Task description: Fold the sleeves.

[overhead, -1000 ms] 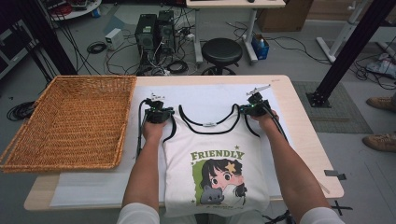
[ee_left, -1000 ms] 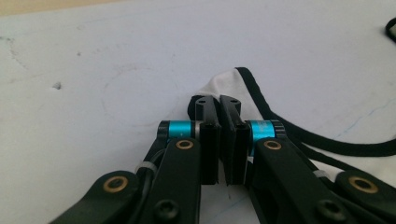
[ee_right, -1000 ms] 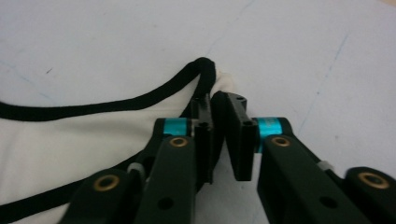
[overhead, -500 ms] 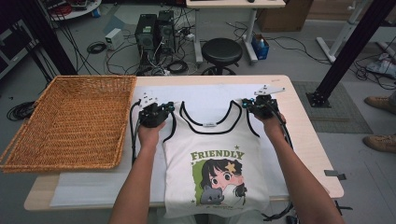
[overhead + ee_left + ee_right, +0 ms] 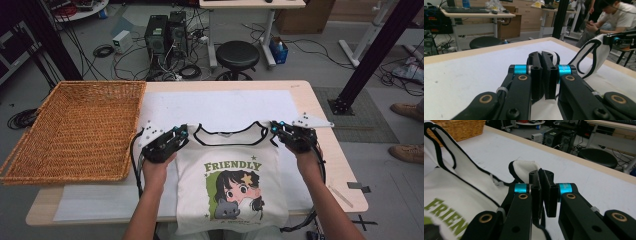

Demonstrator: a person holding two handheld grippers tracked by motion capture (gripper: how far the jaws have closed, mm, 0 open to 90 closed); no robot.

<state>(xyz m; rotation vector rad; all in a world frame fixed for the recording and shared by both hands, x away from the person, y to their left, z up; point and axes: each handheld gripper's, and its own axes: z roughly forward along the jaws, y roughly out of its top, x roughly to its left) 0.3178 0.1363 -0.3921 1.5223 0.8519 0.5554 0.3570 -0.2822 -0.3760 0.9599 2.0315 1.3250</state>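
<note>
A white T-shirt (image 5: 232,180) with black trim, the word FRIENDLY and a cartoon girl lies spread on the table, its hem hanging over the near edge. My left gripper (image 5: 181,134) is shut on the shirt's left shoulder (image 5: 552,56). My right gripper (image 5: 276,129) is shut on the right shoulder (image 5: 524,168). Both shoulders are held a little off the table, with the black-edged neckline (image 5: 229,137) stretched between them. In the left gripper view the other gripper (image 5: 621,39) holds the far shoulder at the right.
A large wicker basket (image 5: 75,130) sits on the left part of the table. White paper (image 5: 220,105) covers the tabletop under the shirt. Beyond the far edge stand a black stool (image 5: 237,55) and computer towers (image 5: 165,32). A seated person (image 5: 609,17) is off to the right.
Both grippers have pulled the shirt's shoulders away from me and slightly outward, stretching the neckline straighter. More of the shirt now lies on the table.
</note>
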